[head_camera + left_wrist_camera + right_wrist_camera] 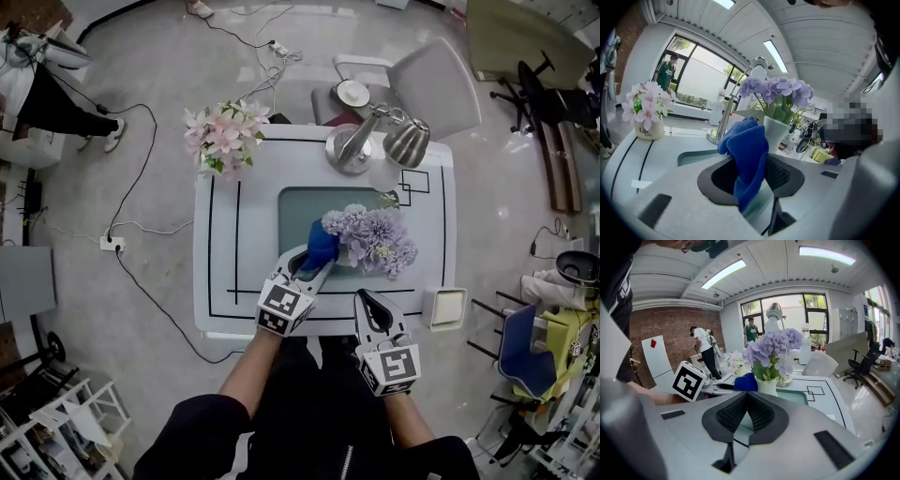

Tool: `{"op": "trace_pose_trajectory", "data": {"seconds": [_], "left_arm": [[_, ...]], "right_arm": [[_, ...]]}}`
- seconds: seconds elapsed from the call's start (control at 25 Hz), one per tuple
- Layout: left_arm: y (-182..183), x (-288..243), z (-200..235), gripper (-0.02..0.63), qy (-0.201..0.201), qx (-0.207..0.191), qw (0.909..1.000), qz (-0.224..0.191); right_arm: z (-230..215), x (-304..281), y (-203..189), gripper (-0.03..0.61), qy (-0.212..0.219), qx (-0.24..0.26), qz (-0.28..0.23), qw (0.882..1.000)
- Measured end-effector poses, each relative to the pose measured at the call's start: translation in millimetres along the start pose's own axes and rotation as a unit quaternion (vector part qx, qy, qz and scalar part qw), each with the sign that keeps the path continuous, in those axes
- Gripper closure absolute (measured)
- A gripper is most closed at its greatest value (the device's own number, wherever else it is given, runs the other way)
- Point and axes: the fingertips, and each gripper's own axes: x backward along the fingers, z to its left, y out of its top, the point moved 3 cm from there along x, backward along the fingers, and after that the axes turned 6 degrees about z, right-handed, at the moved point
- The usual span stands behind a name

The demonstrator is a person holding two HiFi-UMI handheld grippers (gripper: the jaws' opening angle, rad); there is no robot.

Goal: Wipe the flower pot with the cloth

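**Left tongs (317,259) holding cloth at flower pot; right tongs (367,299) empty.**

Left tongs (752,176) clamped on a blue towelling cloth (747,154), which bunches up past the tips and meets the 9 o'clock side of the white tapered flower pot (776,133). The pot carries purple clustered blooms (370,239) and stands upright on the grey-green inset mat (300,211) at the middle of the white black-lined desk (234,281). Right tongs (746,411) pressed together with nothing between them, at 6 o'clock of the pot and apart from it, over the desk's near edge. Pink flowers in a cream pot (225,139) at the desk's 10 o'clock corner. Silver desk lamp (375,141) at 1 o'clock.
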Motion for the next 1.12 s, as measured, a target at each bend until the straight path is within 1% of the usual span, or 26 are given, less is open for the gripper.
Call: {"op": "trace_pose_trajectory", "data": {"seconds": [0.2,0.32,0.44,0.48,0.56,0.68,0.8,0.88,1.12], "left_arm": [[-22.9,-9.6,8.1,0.457,-0.008,-0.002,0.9992,0.039],[-32.0,-13.6,16.0,0.457,-0.002,-0.011,0.9977,0.067],[-38.6,-12.4,26.4,0.457,0.002,-0.018,0.9962,0.085],[-37.1,-9.8,29.9,0.457,0.003,-0.021,0.9963,0.083],[-26.3,-2.3,34.6,0.457,0.002,-0.029,0.9973,0.068],[3.8,8.6,33.2,0.457,-0.009,-0.044,0.9984,0.034],[31.4,8.3,25.6,0.457,-0.031,-0.064,0.9974,0.006],[38.8,-2.7,24.2,0.457,-0.04,-0.081,0.9959,0.002],[37.4,-40.6,29.9,0.457,-0.064,-0.116,0.991,0.014]], "right_arm": [[-2.7,2.1,-5.4,0.571,-0.004,-0.003,0.007,1.0],[-4.3,3.7,-8.2,0.571,-0.006,-0.004,0.009,1.0],[-5.4,5.8,-10.5,0.571,-0.006,-0.01,0.01,1.0],[-5.7,6.7,-10.8,0.571,-0.006,-0.013,0.01,1.0],[-6.8,8.4,-10.9,0.571,-0.006,-0.015,0.01,1.0],[-8.4,10.1,-12.2,0.571,-0.009,-0.016,0.009,1.0],[-11.0,12.7,-14.2,0.571,-0.014,-0.017,0.009,1.0],[-13.1,14.3,-15.7,0.571,-0.018,-0.019,0.011,1.0],[-17.8,19.1,-21.9,0.571,-0.032,-0.028,0.014,0.999]]}}
